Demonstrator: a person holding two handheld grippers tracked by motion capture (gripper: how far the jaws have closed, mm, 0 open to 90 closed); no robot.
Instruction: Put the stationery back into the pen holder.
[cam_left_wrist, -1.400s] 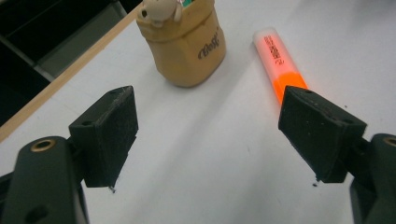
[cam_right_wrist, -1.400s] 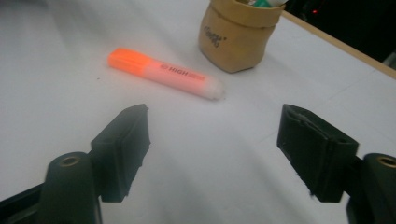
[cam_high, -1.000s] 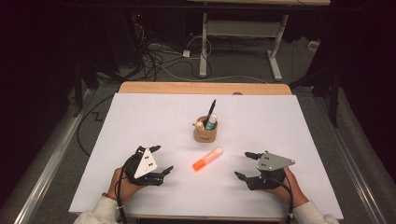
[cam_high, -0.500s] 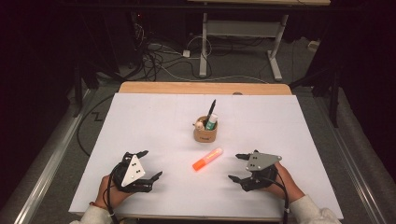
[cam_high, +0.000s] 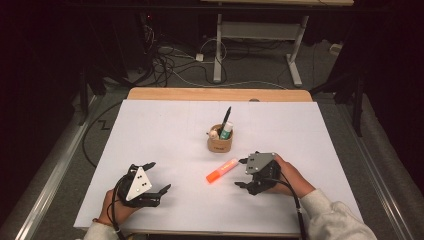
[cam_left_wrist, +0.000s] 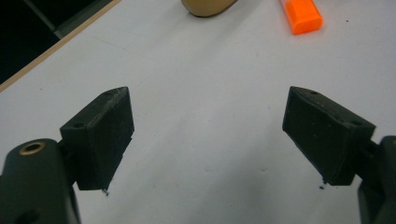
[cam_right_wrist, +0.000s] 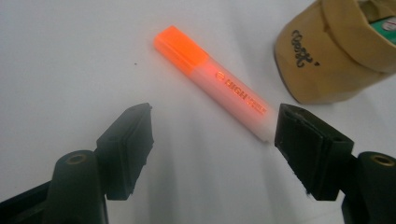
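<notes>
Inside tan cup (cam_high: 220, 145) — pens (cam_high: 226, 120)

The right gripper (cam_high: 243, 172) has slid left to the orange highlighter (cam_high: 221, 170), its fingers closing slightly.

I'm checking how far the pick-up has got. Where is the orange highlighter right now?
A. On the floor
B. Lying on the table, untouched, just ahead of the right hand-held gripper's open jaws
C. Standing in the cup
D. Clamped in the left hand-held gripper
B: the highlighter lies flat on the table beside the cup, ahead of the right hand-held gripper, whose jaws stand apart without touching it.
</notes>
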